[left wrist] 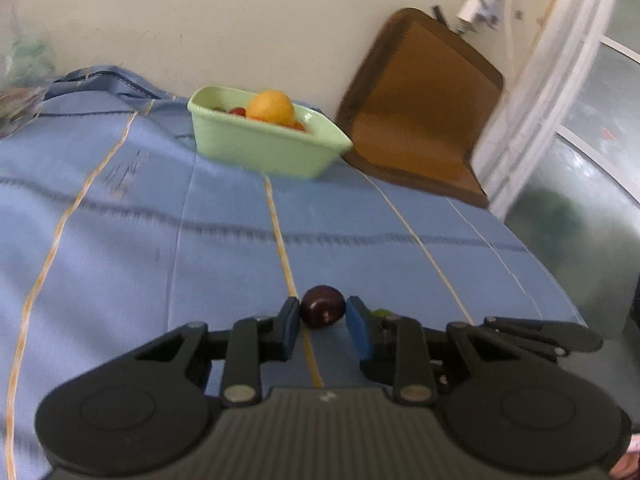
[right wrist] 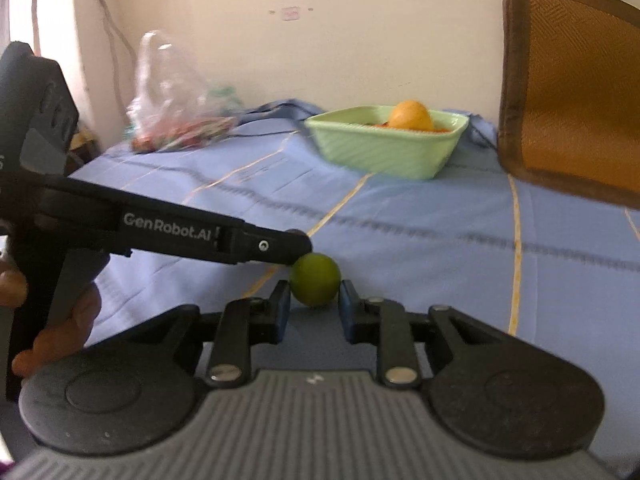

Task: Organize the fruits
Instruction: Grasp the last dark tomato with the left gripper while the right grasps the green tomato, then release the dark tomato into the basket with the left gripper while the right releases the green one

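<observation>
A dark purple plum (left wrist: 322,306) lies on the blue cloth between the tips of my left gripper (left wrist: 322,312), whose jaws stand open around it with small gaps. A green lime (right wrist: 315,279) lies on the cloth between the tips of my right gripper (right wrist: 314,300), also open. The left gripper's body (right wrist: 180,232) reaches in from the left beside the lime. A pale green bowl (left wrist: 264,148) at the back holds an orange (left wrist: 270,107) and small red fruits; it also shows in the right wrist view (right wrist: 384,152).
A brown woven mat (left wrist: 420,108) leans on the wall right of the bowl. A clear plastic bag (right wrist: 176,104) with produce sits at the back left. The table edge drops off on the right (left wrist: 560,280).
</observation>
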Action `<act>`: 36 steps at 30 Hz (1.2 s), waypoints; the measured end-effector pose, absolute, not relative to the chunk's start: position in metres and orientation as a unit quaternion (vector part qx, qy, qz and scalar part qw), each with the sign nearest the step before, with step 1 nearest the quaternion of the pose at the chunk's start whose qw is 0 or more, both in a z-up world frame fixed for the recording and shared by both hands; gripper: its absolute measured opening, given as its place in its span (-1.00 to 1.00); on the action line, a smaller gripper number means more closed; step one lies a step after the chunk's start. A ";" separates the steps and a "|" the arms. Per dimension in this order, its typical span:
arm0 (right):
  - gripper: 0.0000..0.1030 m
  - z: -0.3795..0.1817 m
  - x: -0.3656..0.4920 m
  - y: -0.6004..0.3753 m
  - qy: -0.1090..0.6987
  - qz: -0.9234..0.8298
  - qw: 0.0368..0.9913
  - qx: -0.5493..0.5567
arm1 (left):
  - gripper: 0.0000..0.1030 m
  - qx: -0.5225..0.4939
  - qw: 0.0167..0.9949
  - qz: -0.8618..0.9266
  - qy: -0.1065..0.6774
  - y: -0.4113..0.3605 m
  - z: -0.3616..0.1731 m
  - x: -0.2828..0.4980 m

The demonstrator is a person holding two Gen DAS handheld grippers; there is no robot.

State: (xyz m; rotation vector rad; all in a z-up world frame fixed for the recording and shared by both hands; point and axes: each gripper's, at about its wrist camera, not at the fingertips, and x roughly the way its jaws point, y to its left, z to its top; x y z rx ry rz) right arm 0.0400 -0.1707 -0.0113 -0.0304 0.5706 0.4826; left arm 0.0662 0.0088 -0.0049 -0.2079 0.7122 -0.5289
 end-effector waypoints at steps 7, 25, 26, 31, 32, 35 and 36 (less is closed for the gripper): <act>-0.44 -0.019 -0.013 -0.162 0.264 0.246 0.932 -0.034 | -0.49 -0.077 0.910 -0.252 0.320 0.013 -0.010 0.010; -0.44 0.016 0.038 -0.161 0.197 0.237 0.951 -0.015 | -0.49 -0.080 0.927 -0.247 0.269 0.014 0.041 0.088; -0.44 0.020 0.049 -0.162 0.191 0.234 0.953 -0.007 | -0.49 -0.077 0.930 -0.245 0.262 0.011 0.047 0.101; -0.44 0.035 0.126 -0.164 0.168 0.213 0.962 0.020 | -0.48 -0.077 0.936 -0.233 0.254 0.002 0.059 0.179; -0.44 0.035 0.140 -0.163 0.168 0.208 0.963 0.021 | -0.48 -0.076 0.937 -0.227 0.256 0.000 0.057 0.195; -0.44 0.030 0.180 -0.162 0.171 0.195 0.966 0.022 | -0.48 -0.075 0.937 -0.211 0.268 -0.002 0.047 0.235; -0.44 0.028 0.191 -0.163 0.175 0.191 0.966 0.022 | -0.48 -0.074 0.937 -0.203 0.273 -0.003 0.042 0.248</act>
